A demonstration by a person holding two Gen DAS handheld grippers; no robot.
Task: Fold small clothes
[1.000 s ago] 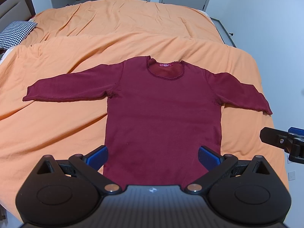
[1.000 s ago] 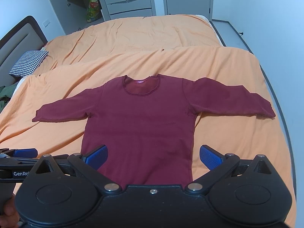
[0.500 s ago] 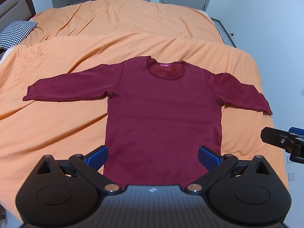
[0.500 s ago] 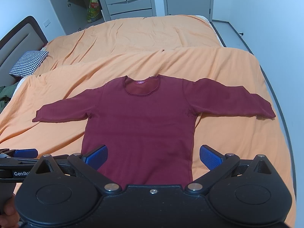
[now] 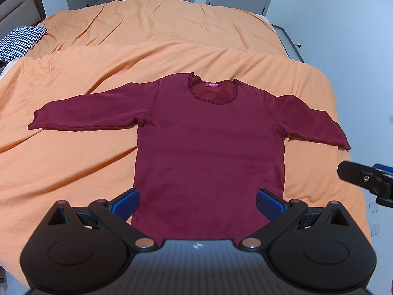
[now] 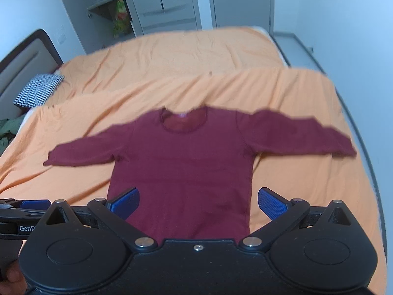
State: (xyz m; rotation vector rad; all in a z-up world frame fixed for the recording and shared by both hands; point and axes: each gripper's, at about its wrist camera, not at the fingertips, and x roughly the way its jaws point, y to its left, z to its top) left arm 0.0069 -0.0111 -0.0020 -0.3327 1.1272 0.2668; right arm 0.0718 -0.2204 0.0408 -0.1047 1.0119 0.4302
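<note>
A maroon long-sleeved top (image 5: 208, 142) (image 6: 181, 162) lies flat and face up on the orange duvet (image 5: 98, 162), both sleeves spread wide, collar with pink label at the far end. My left gripper (image 5: 197, 202) hovers open above the hem, nothing between its blue pads. My right gripper (image 6: 198, 202) is open too, held over the hem; its view is blurred by motion. In the left wrist view the right gripper (image 5: 363, 179) shows at the right edge, past the right cuff. The left gripper's finger (image 6: 27, 205) shows at the left edge of the right wrist view.
The orange duvet (image 6: 172, 56) covers a large bed. A black-and-white checked pillow (image 5: 19, 41) lies at the headboard (image 6: 27, 59) on the far left. Grey wardrobes (image 6: 169, 2) stand beyond the bed. The bed's right edge drops to the floor by a white wall.
The right wrist view has tilted or moved, so the top sits lower in frame and is blurred. The left gripper and the top have not moved.
</note>
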